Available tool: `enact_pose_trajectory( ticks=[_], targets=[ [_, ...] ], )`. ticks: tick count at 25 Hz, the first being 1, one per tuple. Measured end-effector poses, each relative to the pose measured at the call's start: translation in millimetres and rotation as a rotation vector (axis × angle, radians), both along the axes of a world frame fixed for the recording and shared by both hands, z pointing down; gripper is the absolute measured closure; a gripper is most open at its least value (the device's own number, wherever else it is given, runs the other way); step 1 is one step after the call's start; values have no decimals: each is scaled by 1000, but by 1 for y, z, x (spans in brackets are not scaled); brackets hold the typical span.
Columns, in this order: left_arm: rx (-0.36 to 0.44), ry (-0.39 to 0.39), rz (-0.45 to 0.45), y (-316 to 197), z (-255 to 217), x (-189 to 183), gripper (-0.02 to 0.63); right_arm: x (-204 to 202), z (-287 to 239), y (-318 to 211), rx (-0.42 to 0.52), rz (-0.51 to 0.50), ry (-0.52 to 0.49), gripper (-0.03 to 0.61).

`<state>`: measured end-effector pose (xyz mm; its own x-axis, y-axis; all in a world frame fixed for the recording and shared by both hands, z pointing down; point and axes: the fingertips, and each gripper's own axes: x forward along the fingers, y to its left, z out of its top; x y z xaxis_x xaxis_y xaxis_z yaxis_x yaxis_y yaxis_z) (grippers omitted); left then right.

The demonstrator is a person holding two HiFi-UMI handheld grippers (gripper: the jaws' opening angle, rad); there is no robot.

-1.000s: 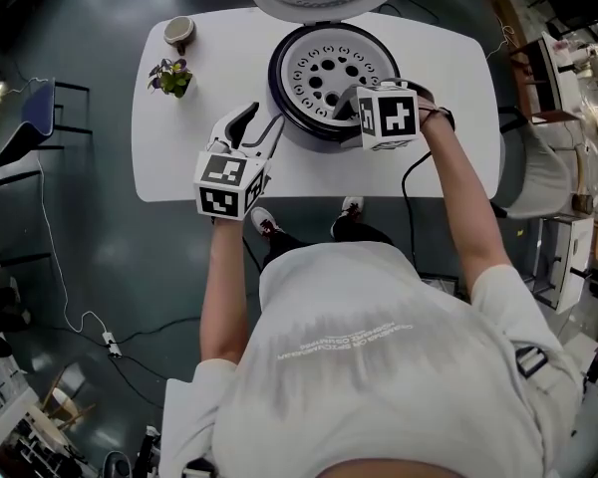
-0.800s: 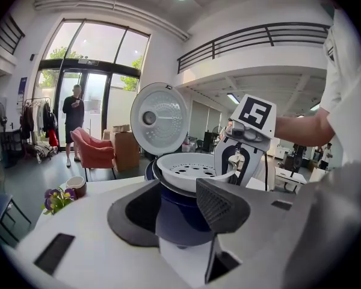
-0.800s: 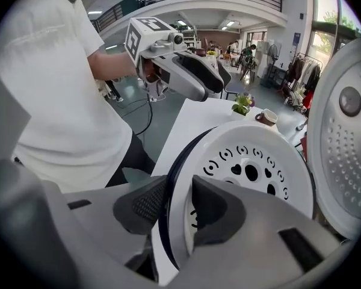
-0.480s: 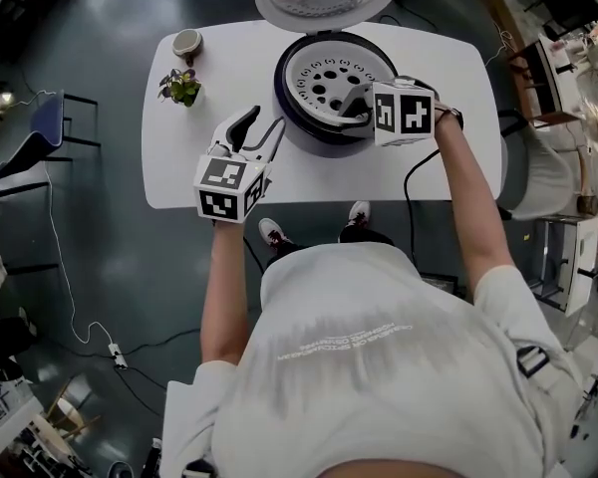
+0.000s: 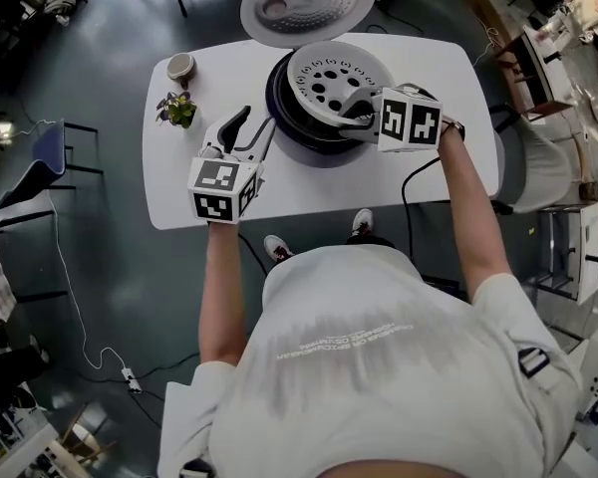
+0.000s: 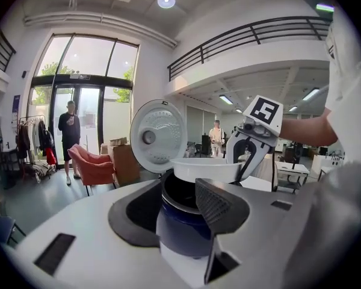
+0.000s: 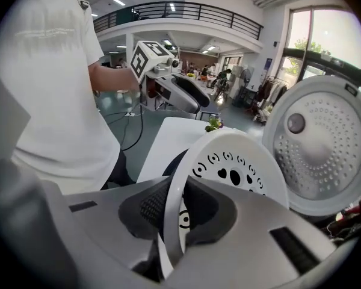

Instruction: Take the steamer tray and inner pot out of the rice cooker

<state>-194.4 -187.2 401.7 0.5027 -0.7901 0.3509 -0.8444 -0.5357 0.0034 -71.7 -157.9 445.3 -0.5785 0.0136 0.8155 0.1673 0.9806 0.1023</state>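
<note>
In the head view, one white steamer tray [image 5: 329,76] sits over the mouth of the one rice cooker [image 5: 291,125] on the table [image 5: 448,78]. The right gripper [image 5: 353,118] is at its rim and the left gripper [image 5: 247,132] hangs beside the cooker. Only the left gripper view shows those jaws spread and empty, the tray open side up. The right gripper view shows jaws that have just been closing, clamped on the rim, with the round tray tilted.

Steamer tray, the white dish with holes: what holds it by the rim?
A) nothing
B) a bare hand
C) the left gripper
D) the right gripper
D: the right gripper has just been closing its fingers, which now clamp the rim of the steamer tray, tilted above the rice cooker.
</note>
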Motion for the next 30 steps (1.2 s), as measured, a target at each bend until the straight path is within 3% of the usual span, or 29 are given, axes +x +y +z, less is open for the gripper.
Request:
enact_pose_trajectory(
  ticks=[7,13,22,30],
  targets=[
    [62,-66,45,-13,-17,17,436,30,-18,-26,72,299,-128,509],
    [73,-93,126,-23,-19,53,439,71,-38,-40,166,523,-261,508],
    [88,-92,235,-41,-24,119,460,176,-67,-48,306,903,-381,506],
    [109,-70,339,-49,-32,194,534,271,-76,-35,351,1124,-444,506]
  ],
)
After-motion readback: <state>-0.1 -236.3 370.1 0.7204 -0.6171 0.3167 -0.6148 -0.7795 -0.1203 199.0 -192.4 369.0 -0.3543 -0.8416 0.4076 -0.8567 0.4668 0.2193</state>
